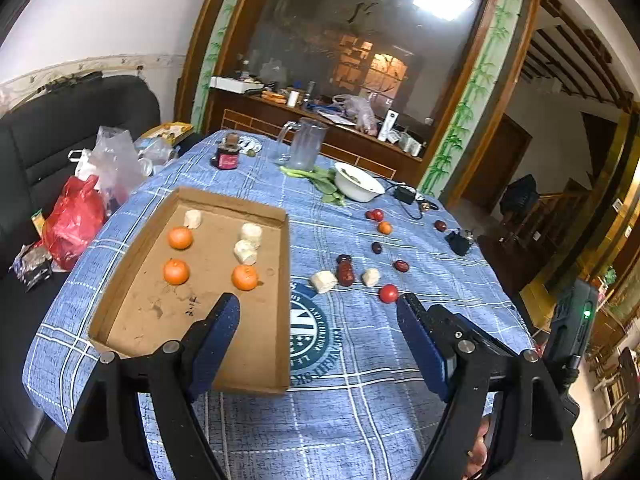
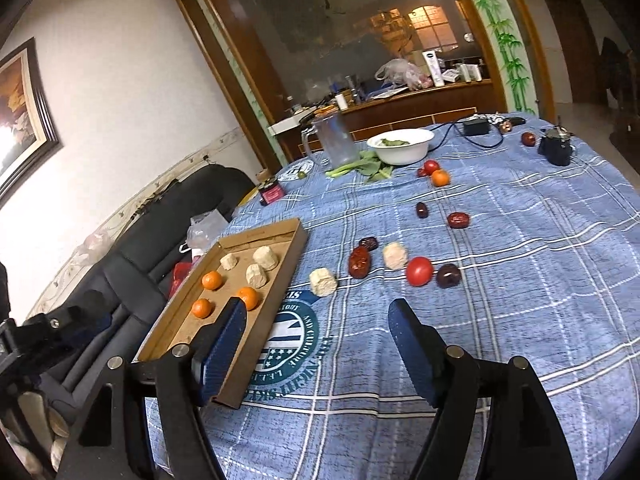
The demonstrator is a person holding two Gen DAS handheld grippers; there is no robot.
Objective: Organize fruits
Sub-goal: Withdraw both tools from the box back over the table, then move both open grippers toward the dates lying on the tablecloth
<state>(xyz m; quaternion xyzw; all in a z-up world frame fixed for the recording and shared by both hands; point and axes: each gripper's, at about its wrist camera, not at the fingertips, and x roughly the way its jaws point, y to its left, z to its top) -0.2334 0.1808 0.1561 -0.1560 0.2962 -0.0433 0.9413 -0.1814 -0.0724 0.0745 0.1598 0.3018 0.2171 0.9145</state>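
A shallow cardboard tray (image 1: pixel 120 276) (image 2: pixel 292 256) lies on the left of the blue checked tablecloth. It holds three oranges (image 1: pixel 176 271) (image 2: pixel 248 297) and three pale peeled chunks (image 1: pixel 245 251) (image 2: pixel 256 275). Loose on the cloth lie two pale chunks (image 1: pixel 323 281) (image 2: pixel 322 281), a red tomato (image 1: pixel 388 293) (image 2: pixel 419 271), several dark red dates (image 1: pixel 345 274) (image 2: pixel 359 262) and one orange (image 1: pixel 384 227) (image 2: pixel 440 178). My left gripper (image 1: pixel 318 304) is open and empty above the tray's near right edge. My right gripper (image 2: pixel 318 308) is open and empty, short of the loose fruit.
At the far side stand a white bowl (image 1: pixel 358 181) (image 2: pixel 402 145) with greens beside it, a clear jug (image 1: pixel 306 144) (image 2: pixel 336 138), a dark jar (image 1: pixel 227 156) (image 2: pixel 271 193) and a black charger with cable (image 1: pixel 404 194) (image 2: pixel 476 126). Plastic bags (image 1: pixel 76 216) lie on the black sofa at left.
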